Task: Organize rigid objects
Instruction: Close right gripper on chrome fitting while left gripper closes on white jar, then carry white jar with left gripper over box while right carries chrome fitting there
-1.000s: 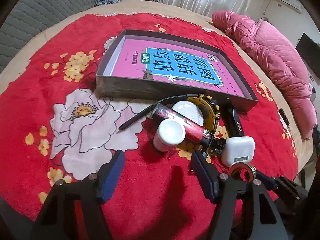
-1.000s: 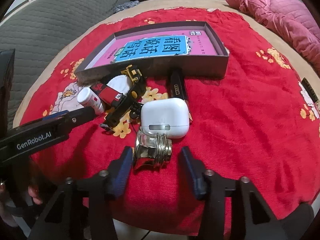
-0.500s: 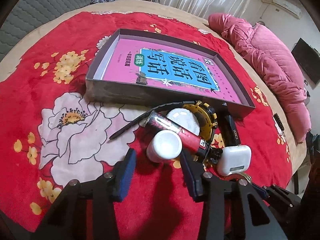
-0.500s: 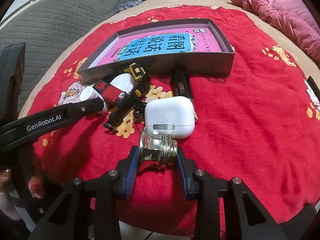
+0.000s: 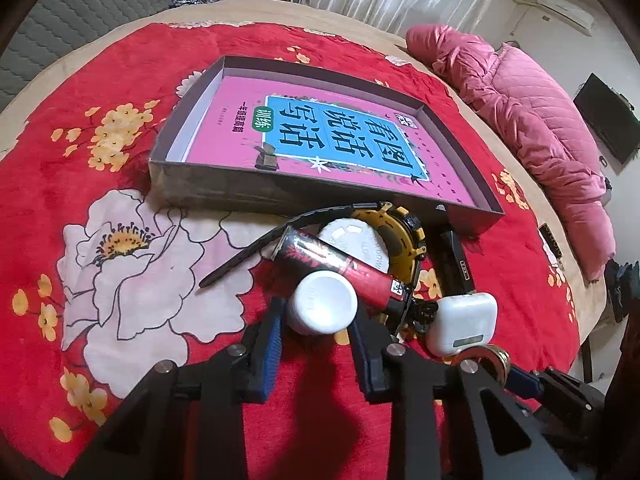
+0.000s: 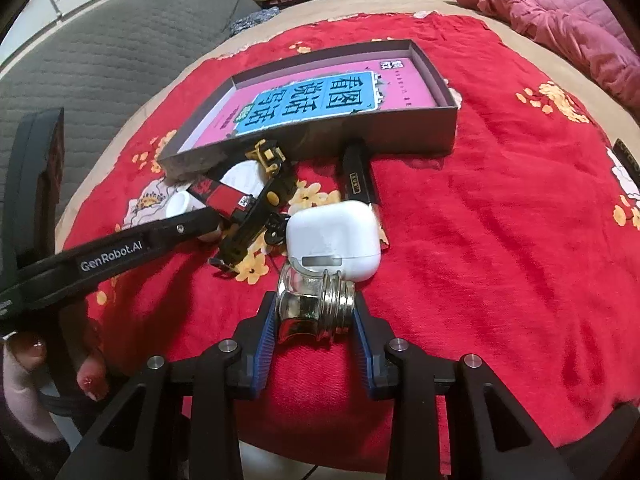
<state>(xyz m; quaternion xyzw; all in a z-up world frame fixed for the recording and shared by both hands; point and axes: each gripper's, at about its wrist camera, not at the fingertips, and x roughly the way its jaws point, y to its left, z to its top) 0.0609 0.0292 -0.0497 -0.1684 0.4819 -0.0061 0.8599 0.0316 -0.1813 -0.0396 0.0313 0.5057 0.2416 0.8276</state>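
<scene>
Starting on the left side, the left gripper [image 5: 318, 320] has just been closing and its blue pads now sit against both sides of a small white bottle [image 5: 322, 302] (plain white cap facing up, standing on the red floral blanket [image 5: 80, 160]). Right behind it lies a red and black tube [image 5: 336, 266] resting across a round white lid [image 5: 356, 242] and a yellow and black watch [image 5: 404, 240], all piled just in front of the shallow grey box [image 5: 224, 192] with a pink and blue book [image 5: 320, 132] inside. Further right there's a white earbud case [image 6: 334, 238] touching a shiny metal knob [image 6: 316, 306], chrome with ribbed rings, lying on its side. The right gripper [image 6: 316, 320] is clamped on that knob, pads pressed to both ends.
</scene>
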